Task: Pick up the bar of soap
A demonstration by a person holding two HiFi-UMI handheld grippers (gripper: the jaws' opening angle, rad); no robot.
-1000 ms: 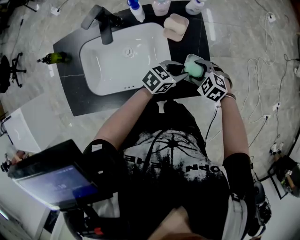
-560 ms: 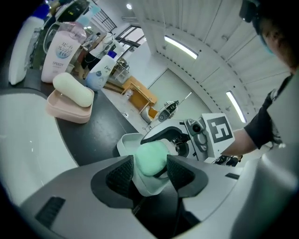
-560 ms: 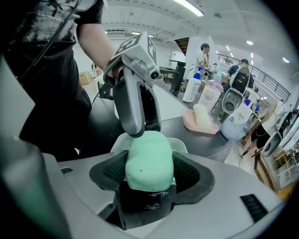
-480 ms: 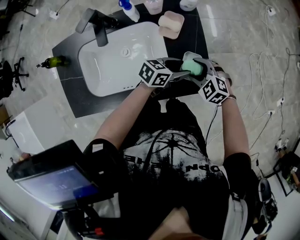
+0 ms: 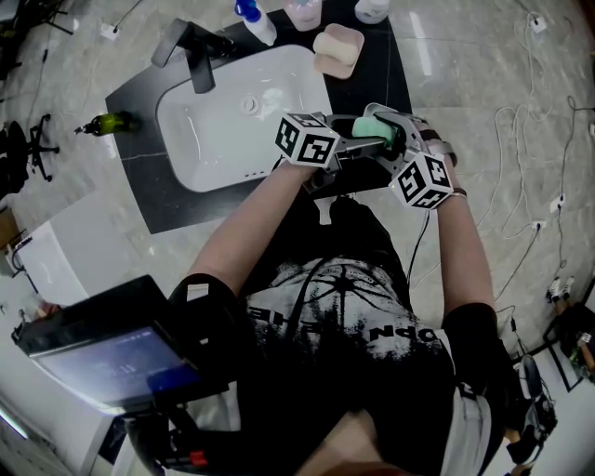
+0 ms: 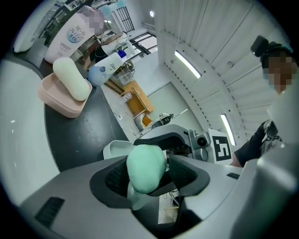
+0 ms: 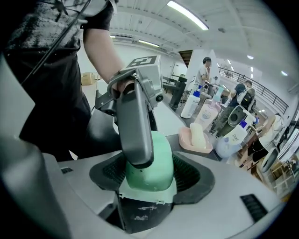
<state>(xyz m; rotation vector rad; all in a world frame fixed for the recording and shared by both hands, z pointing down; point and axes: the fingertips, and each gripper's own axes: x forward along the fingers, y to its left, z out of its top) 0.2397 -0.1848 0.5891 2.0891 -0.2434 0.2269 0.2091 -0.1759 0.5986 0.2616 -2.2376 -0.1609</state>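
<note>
The green bar of soap (image 5: pixel 370 128) is in the air over the dark counter's front edge, right of the sink. My right gripper (image 5: pixel 383 125) is shut on it; in the right gripper view the bar (image 7: pixel 152 163) fills the gap between the pads. My left gripper (image 5: pixel 358 141) reaches in from the left. Its jaws have just been opening and now stand wide. The soap (image 6: pixel 145 167) sits between them, apart from the right-hand pad. One left finger (image 7: pixel 135 126) lies across the bar in the right gripper view.
A white sink (image 5: pixel 232 121) with a black faucet (image 5: pixel 200 51) is set in the dark counter (image 5: pixel 149 186). Behind the grippers a pink dish (image 5: pixel 337 51) holds a cream soap (image 6: pixel 72 79). Bottles (image 5: pixel 251 14) line the back edge. A green bottle (image 5: pixel 107 119) stands far left.
The left gripper's jaws have spread apart around the green soap and the gripper has rolled. The right gripper keeps its hold on the bar, and both have risen a little.
</note>
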